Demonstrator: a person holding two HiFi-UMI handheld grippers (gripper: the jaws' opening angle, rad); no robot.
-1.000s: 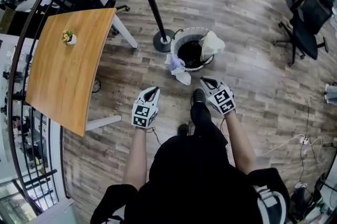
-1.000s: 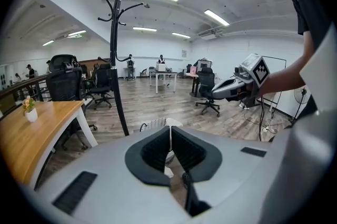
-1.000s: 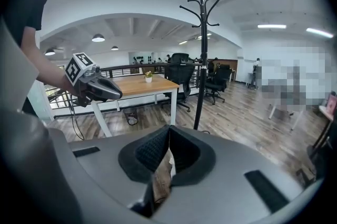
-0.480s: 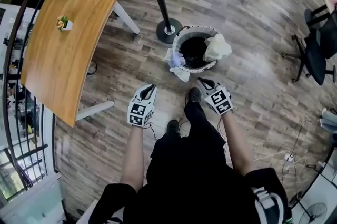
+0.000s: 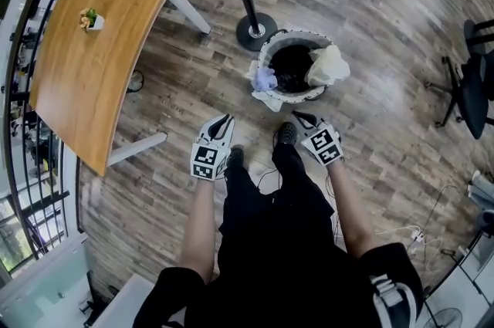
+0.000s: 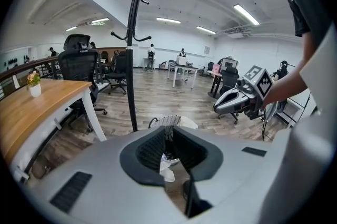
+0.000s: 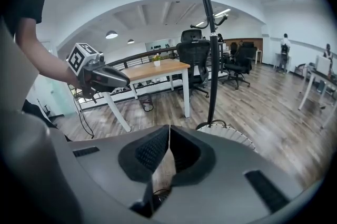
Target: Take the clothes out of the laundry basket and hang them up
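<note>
Head view: closed, empty left gripper [image 5: 224, 119] and right gripper [image 5: 299, 116] hover near the round white slatted laundry basket [image 5: 298, 32]; likely the reach step, next opening over its cream garment [image 5: 329, 65].

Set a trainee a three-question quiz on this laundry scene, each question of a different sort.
1. True or false: the left tool and the right tool are both shut and hold nothing.
2. Where does the laundry basket stand?
A. on a chair seat
B. on the floor beside the base of the coat stand
C. hung from a hook
3. Name the one thing that stands on the wooden table.

Key
1. True.
2. B.
3. A small potted plant.
</note>
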